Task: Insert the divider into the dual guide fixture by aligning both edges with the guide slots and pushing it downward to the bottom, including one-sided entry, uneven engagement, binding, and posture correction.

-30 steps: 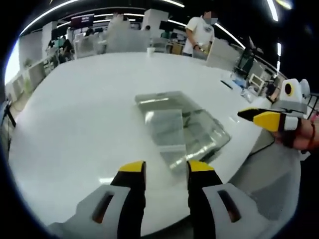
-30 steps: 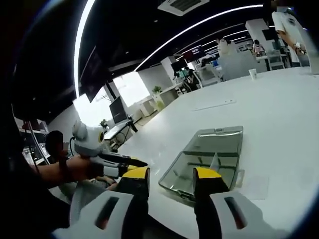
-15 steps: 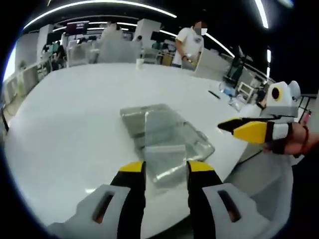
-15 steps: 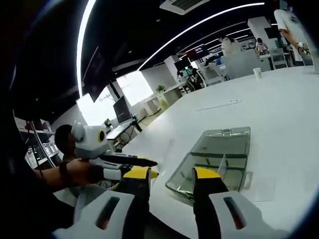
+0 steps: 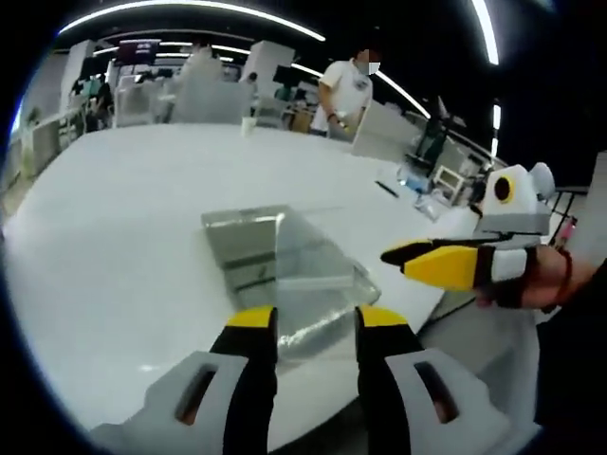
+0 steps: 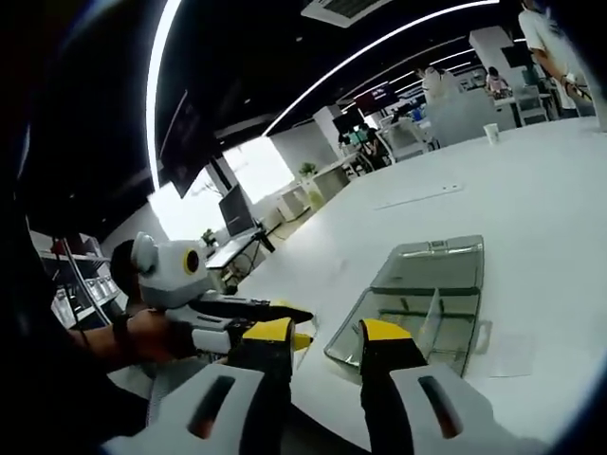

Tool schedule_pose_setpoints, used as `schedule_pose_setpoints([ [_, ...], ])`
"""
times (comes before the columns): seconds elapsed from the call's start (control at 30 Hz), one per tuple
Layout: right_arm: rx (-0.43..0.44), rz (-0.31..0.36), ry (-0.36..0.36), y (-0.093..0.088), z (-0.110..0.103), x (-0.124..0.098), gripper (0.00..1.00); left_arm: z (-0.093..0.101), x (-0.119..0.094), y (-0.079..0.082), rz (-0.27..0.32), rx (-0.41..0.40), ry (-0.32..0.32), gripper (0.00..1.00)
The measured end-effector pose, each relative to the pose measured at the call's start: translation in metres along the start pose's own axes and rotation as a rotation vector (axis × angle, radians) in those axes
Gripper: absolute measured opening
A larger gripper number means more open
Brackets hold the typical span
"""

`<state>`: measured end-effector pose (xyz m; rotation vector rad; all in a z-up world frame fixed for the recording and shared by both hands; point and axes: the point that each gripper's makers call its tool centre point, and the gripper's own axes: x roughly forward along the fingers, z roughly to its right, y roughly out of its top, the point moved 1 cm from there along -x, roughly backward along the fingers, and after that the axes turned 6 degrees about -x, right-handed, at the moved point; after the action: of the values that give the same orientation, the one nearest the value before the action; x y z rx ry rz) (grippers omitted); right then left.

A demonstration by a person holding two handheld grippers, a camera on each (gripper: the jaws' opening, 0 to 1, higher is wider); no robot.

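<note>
Left gripper view: the clear tray [image 5: 285, 270] on the white table [image 5: 104, 237] lies just beyond the left gripper [image 5: 316, 327], whose jaws are spread and empty. The right gripper [image 6: 325, 334] is likewise spread and empty, just short of the tray. The divider [image 6: 432, 318] stands in the tray. Risk: a one-sided push could tilt and bind it.

no readable text, labels, brands or numbers, distant wall screens too blurred to read

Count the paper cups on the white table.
1: a paper cup stands on the far side of the white table, beyond the clear fixture. Others may be hidden.
</note>
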<state>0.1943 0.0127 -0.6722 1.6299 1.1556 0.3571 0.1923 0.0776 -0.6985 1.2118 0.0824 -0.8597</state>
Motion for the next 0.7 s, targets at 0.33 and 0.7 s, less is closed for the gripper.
schedule_pose_setpoints([
  [0.33, 0.039, -0.014, -0.026, -0.006, 0.005, -0.004, 0.18, 0.015, 0.005, 0.002, 0.013, 0.003, -0.043, 0.31],
  [0.7, 0.096, 0.001, -0.004, -0.006, 0.004, -0.005, 0.08, 0.02, 0.005, 0.001, 0.02, -0.003, -0.054, 0.31],
])
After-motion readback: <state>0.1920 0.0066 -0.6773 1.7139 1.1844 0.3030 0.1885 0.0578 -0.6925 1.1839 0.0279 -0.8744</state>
